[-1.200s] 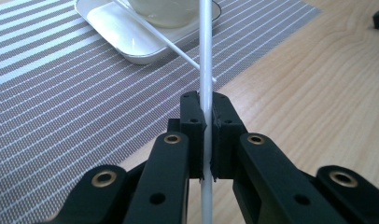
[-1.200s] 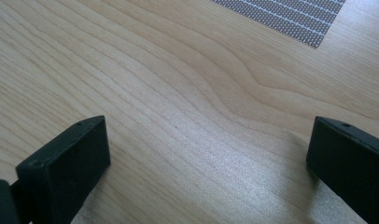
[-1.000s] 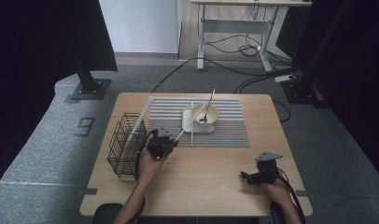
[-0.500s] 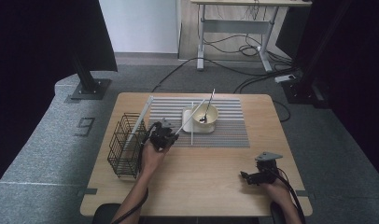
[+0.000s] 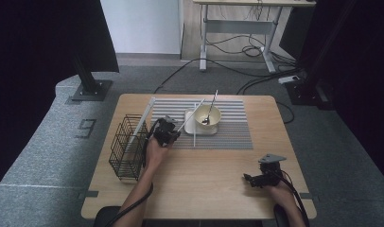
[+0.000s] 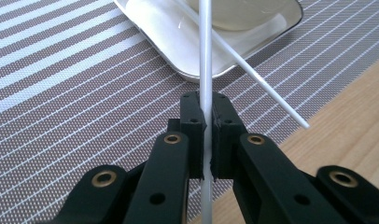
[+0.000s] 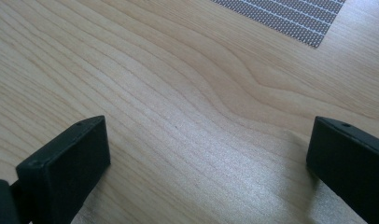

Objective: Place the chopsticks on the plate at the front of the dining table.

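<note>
My left gripper [image 5: 169, 134] [image 6: 205, 105] is shut on a thin white chopstick [image 6: 205, 56], which runs out over the rim of a white square plate [image 5: 190, 127] [image 6: 169, 37]. A second white chopstick [image 5: 194, 135] [image 6: 267, 93] lies crossed under it, one end on the plate and the other on the striped placemat [image 5: 232, 127]. A cream bowl [image 5: 207, 115] with a metal spoon [image 5: 210, 111] in it stands on the plate. My right gripper [image 5: 249, 178] [image 7: 208, 130] rests open on the bare wood near the front right, with nothing between its jaws.
A black wire basket [image 5: 126, 151] stands at the table's left edge, just left of my left hand. A long pale bar [image 5: 145, 118] leans out of it toward the back. Bare wood [image 5: 204, 184] stretches between the two hands.
My left gripper has moved away from the person, toward the plate, with the chopstick in it. The right gripper has stayed put.
</note>
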